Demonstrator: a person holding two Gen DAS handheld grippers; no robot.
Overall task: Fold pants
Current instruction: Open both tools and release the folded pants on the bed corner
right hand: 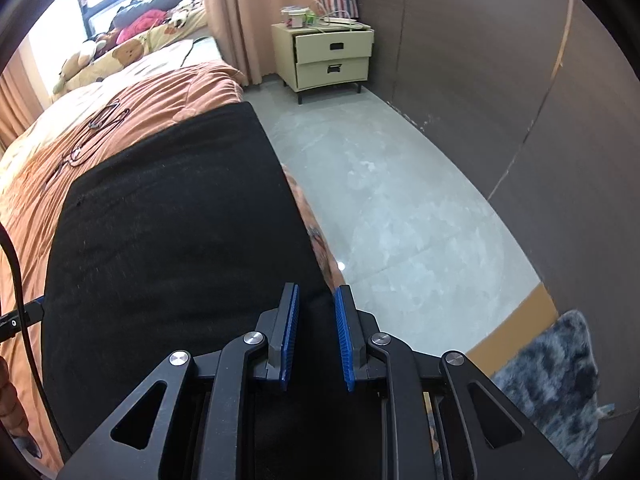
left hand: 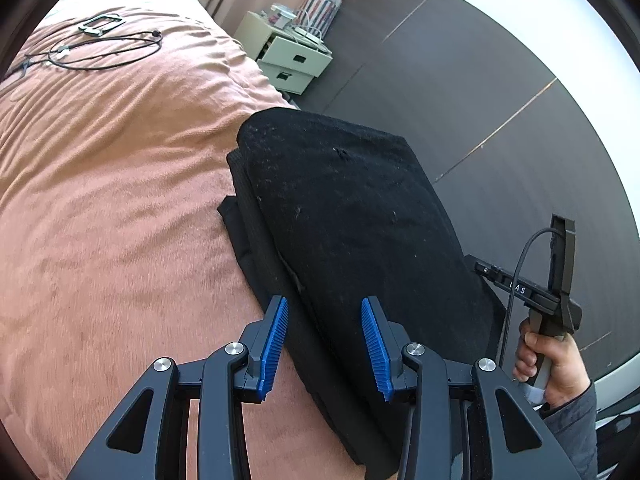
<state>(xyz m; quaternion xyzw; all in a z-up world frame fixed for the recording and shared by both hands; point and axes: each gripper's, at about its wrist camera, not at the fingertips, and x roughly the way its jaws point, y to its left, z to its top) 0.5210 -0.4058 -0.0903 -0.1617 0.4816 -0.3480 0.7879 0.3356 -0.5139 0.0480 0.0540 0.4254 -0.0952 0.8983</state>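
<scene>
The left gripper hovers over the near end of the folded black pants, its blue pads spread and pinching nothing. The right gripper has its pads only narrowly apart above the pants' right edge, gripping no cloth. The pants lie along the right edge of the orange blanket. Farther off stands a nightstand.

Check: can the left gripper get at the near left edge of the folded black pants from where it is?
Probably yes. The left gripper hangs open right over that edge of the folded black pants, nothing lies between, and the pink blanket beside the edge is bare. The right gripper is off to the other side.
</scene>
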